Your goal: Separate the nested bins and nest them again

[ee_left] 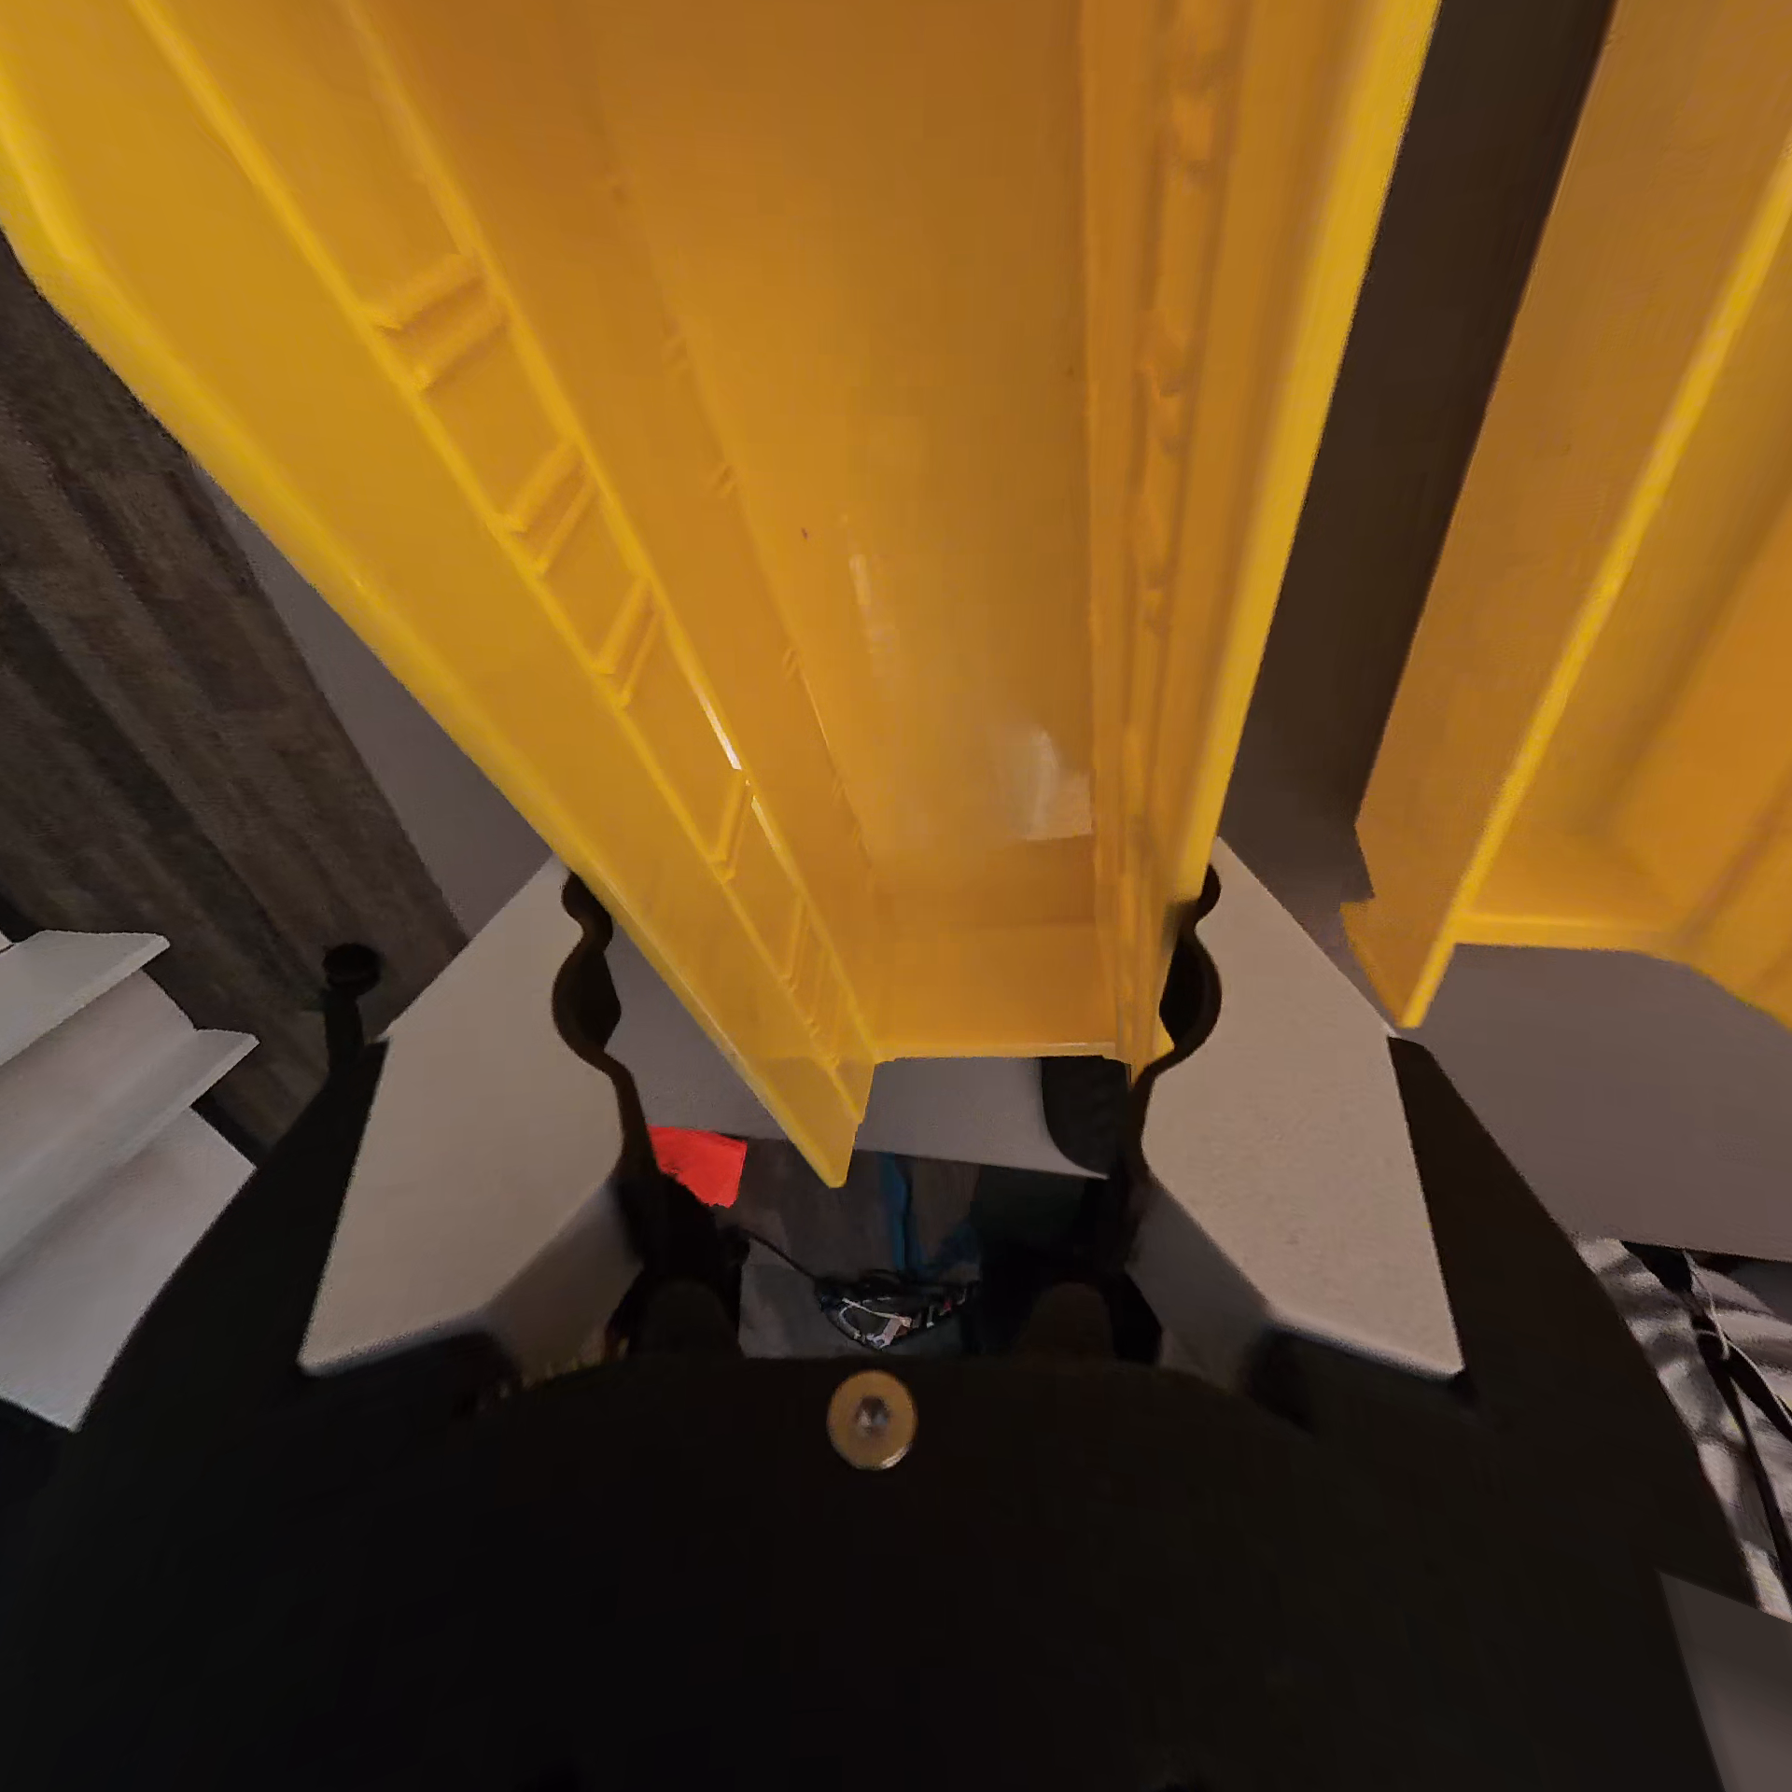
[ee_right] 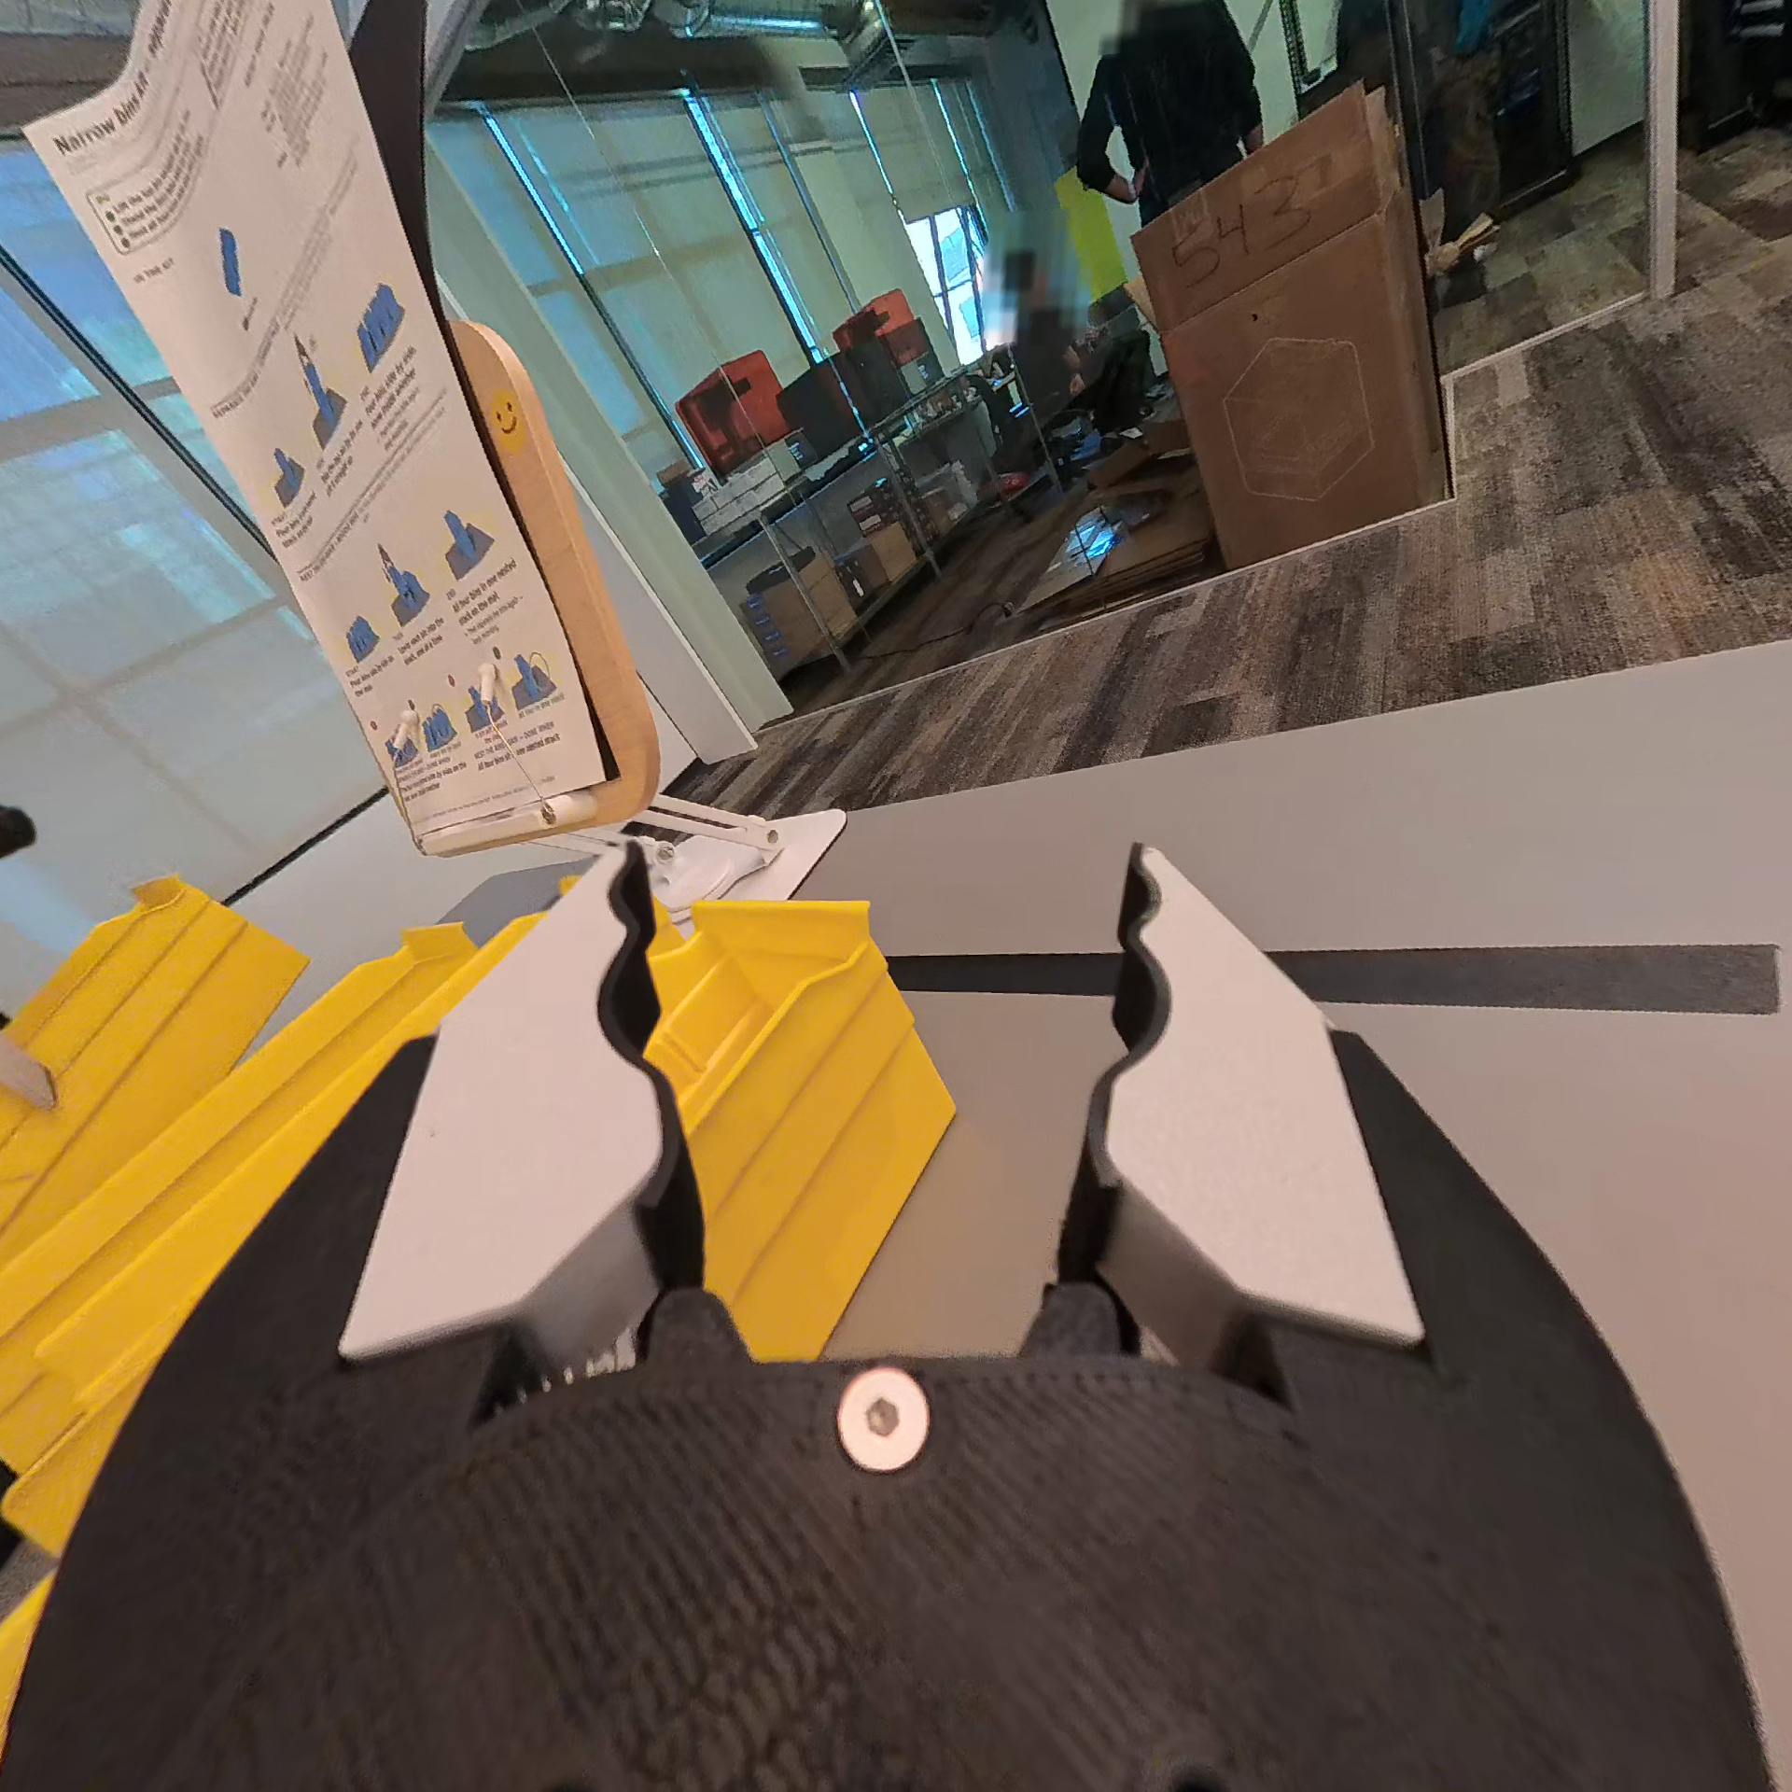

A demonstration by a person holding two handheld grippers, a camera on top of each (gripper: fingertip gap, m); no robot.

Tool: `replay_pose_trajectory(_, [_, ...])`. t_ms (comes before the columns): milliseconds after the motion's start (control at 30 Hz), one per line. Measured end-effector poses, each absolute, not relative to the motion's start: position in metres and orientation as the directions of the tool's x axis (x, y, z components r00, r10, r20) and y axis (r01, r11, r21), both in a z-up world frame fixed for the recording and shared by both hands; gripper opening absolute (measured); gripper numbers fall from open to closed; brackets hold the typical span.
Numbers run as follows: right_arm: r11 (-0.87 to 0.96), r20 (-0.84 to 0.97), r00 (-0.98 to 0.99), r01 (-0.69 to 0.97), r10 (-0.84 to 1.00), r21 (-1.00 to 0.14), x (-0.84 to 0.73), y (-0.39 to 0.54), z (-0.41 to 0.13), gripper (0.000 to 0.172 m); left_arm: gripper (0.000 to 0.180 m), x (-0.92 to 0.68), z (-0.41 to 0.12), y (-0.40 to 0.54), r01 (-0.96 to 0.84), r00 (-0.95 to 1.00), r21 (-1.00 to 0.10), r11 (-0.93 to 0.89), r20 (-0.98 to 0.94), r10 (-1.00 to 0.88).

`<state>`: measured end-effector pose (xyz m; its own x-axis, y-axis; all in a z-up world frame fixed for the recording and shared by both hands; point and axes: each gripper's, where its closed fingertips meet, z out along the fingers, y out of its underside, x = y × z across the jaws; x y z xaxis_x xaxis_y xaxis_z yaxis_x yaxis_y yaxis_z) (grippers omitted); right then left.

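Two grippers are at a grey table with several long yellow bins.

In the left wrist view, a patterned carpet floor shows at the far left, beside the table edge. The left gripper has its fingers spread wide, and one yellow bin fills the whole space between them. This bin is tilted, so the ribs under its left rim are visible. Its short end reaches deep between the fingers. The left pad meets the outer flange of the bin only at its tip. The right pad lies against the right rim. So the gripper seems to clamp the bin by its two long sides, although the picture is a little blurred there. To the right, apart from it, a second yellow bin lies on the table.

In the right wrist view, one pale fingertip of the left gripper shows at the far left, on a yellow bin there. Next to it lie a long bin and then a shorter-looking bin, partly behind the right gripper's left finger. Above them an instruction sheet leans on a wooden stand. The right gripper is open, and between its pads only table surface is seen. A dark strip runs across the table to the right. Far behind, a cardboard box stands on the floor.
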<state>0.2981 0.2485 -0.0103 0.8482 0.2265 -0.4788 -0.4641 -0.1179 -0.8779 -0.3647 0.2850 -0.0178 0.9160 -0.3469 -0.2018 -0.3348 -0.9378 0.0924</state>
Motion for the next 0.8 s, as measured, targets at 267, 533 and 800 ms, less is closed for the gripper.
replay_pose_trajectory(267, [-0.146,-0.471,0.858,-0.449,0.205,-0.881,0.300,0.253,-0.021,0.096,0.117,-0.366,-0.075,0.303,-0.367,0.916,0.143,-0.919,-0.114,-0.384])
replay_pose_trajectory(533, [-0.157,-0.482,0.851,-0.458,0.208,-0.875,0.301,0.254,-0.024,0.096,0.126,-0.360,-0.097,0.322,-0.390,0.911,0.141,-0.910,-0.083,-0.403])
replay_pose_trajectory(800, [-0.125,-0.539,0.810,-0.525,0.230,-0.842,0.308,0.250,-0.018,0.096,0.141,-0.348,-0.069,0.328,-0.350,0.936,-0.024,-0.936,-0.051,-0.349])
